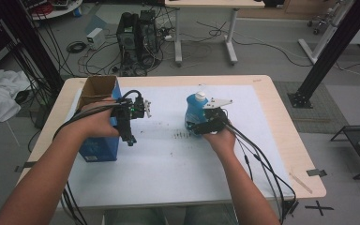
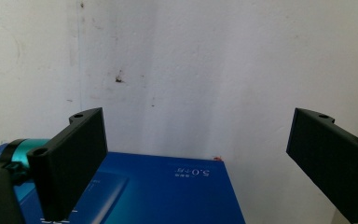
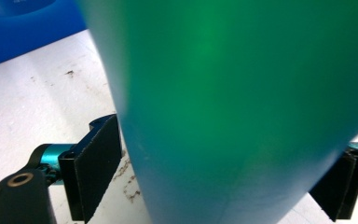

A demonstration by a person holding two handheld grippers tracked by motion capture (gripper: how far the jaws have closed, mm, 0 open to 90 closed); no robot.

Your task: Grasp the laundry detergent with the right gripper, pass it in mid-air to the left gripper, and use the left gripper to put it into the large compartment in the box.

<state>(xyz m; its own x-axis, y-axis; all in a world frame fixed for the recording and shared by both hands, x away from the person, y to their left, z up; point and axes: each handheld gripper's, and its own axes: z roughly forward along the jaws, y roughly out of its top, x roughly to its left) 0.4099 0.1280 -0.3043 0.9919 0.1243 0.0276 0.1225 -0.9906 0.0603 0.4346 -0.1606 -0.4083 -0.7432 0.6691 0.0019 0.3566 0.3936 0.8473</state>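
Setting: Cabled lab floor with computer towers is seen beyond a pale wooden table (image 1: pixel 281 140) covered by a smudged white sheet (image 1: pixel 168 168).

Bottle: a blue pouch-like bottle (image 1: pixel 193 112) with a white cap is stood upright right of the sheet's centre, its body pressed between black jaws in the right gripper view (image 3: pixel 242 112).

Right gripper (image 1: pixel 209 124): brought in from the near side at the bottle's lower body; the jaws are clamped against both flanks, so the bottle is judged to be gripped low for a steady lift.

Box: an open-topped blue carton (image 1: pixel 98 117) is stood at the left edge of the sheet, flaps up, apparently kept ready to receive the bottle.

Left gripper (image 1: pixel 130 126): held just right of the carton, above the sheet; in the left gripper view its jaws are spread wide with nothing between them, the carton's blue face (image 2: pixel 168 191) lying just below.

Likely purpose: the empty tongs are judged to be kept beside the carton to steady it.
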